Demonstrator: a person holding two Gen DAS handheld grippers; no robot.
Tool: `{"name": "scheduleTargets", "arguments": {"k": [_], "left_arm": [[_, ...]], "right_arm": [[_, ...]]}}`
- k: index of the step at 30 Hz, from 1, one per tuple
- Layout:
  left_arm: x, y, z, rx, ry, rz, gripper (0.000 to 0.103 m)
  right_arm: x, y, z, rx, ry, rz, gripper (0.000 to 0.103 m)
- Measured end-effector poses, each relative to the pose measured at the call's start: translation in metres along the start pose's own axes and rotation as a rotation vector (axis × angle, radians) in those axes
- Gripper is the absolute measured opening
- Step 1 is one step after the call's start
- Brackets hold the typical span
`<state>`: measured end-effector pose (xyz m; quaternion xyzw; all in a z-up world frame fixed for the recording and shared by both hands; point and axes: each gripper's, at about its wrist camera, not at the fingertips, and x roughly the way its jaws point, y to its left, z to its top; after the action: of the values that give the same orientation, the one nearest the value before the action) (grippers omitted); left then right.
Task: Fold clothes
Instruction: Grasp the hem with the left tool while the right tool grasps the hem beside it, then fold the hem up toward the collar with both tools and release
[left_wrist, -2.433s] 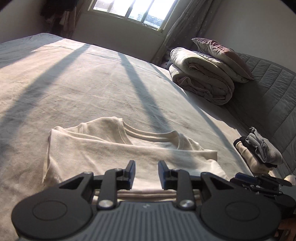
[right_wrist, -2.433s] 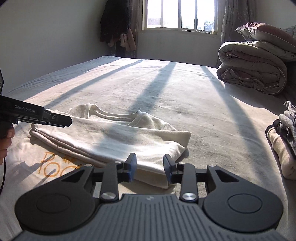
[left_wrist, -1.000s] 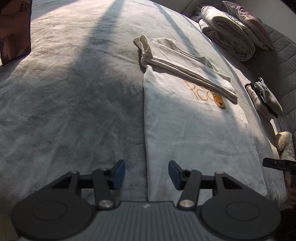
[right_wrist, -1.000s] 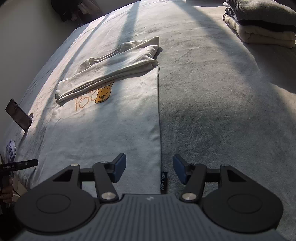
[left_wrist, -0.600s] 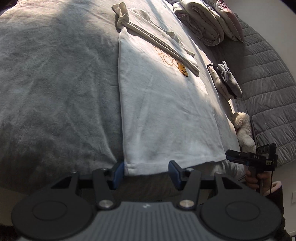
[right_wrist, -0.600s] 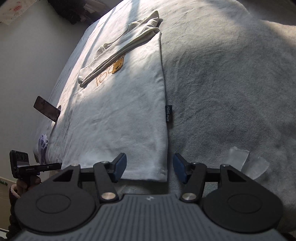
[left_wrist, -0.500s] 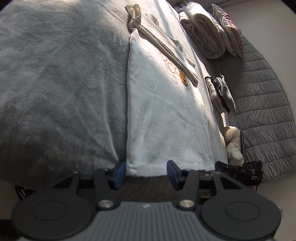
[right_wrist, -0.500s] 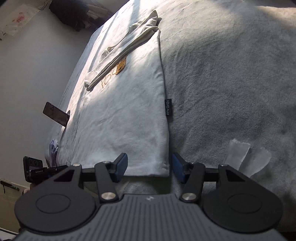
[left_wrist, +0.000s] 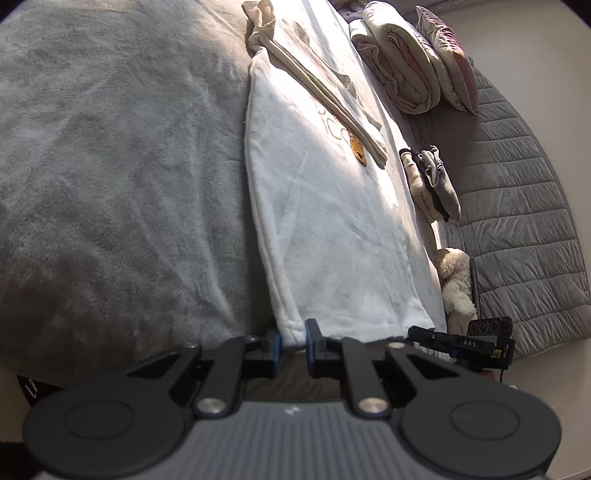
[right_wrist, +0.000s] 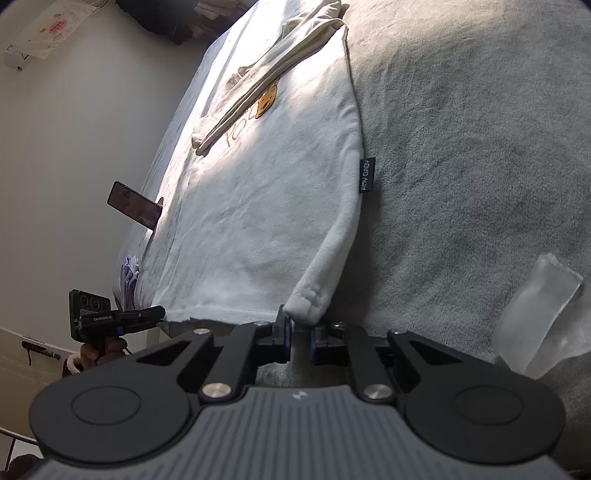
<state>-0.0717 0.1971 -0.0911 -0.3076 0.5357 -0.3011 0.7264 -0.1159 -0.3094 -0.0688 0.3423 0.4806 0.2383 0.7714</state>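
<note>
Left wrist view: a white sweatshirt (left_wrist: 332, 221) is seen spread lengthwise over a grey bed cover (left_wrist: 122, 166), running from the lower centre of the frame to the top centre.
Sweatshirt top: sleeves and collar are folded across the chest in a cream band (left_wrist: 321, 88); an orange bear print (left_wrist: 359, 149) is partly shown beneath it.
Left gripper (left_wrist: 293, 341): blue pads are pressed in on the hem's lower-left corner, which is pinched between them at bottom centre.
Right wrist view: the same garment (right_wrist: 273, 192) is seen slanting from the upper centre to the bottom centre.
Right gripper (right_wrist: 301, 334): jaws are drawn nearly together at the opposite hem corner (right_wrist: 308, 301); the cloth appears caught at the tips, though contact is partly hidden.
Side label (right_wrist: 367, 174): a small black tag is seen on the garment's right edge.
Bedding: a rolled duvet (left_wrist: 399, 62) and a pillow (left_wrist: 448, 62) are stacked at upper right of the left view.
Folded pile (left_wrist: 432, 184): finished clothes are laid at the right, well apart from the sweatshirt.
Soft toy (left_wrist: 456, 284): placed at the right edge of the bed.
Phone (right_wrist: 135, 209): propped at the left of the right view.
</note>
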Motion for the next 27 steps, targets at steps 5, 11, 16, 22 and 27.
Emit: {"name": "scheduleTargets", "arguments": {"k": [5, 11, 16, 22, 27], "left_arm": [[-0.004, 0.003, 0.001, -0.005, -0.034, -0.078, 0.011], [-0.006, 0.007, 0.006, -0.008, -0.096, -0.170, 0.011], [-0.006, 0.017, 0.015, -0.059, -0.162, -0.273, 0.010], [0.008, 0.003, 0.051, -0.133, -0.216, -0.288, 0.010], [0.024, -0.006, 0.087, -0.233, -0.267, -0.175, 0.010]], "right_arm": [[0.000, 0.002, 0.002, -0.020, -0.031, 0.050, 0.010], [0.000, 0.002, 0.007, -0.035, -0.081, 0.115, 0.009], [-0.003, 0.001, 0.019, -0.030, -0.138, 0.160, 0.009], [0.003, 0.019, 0.057, -0.059, -0.153, 0.073, 0.009], [0.016, 0.032, 0.095, -0.083, -0.167, -0.019, 0.008]]}}
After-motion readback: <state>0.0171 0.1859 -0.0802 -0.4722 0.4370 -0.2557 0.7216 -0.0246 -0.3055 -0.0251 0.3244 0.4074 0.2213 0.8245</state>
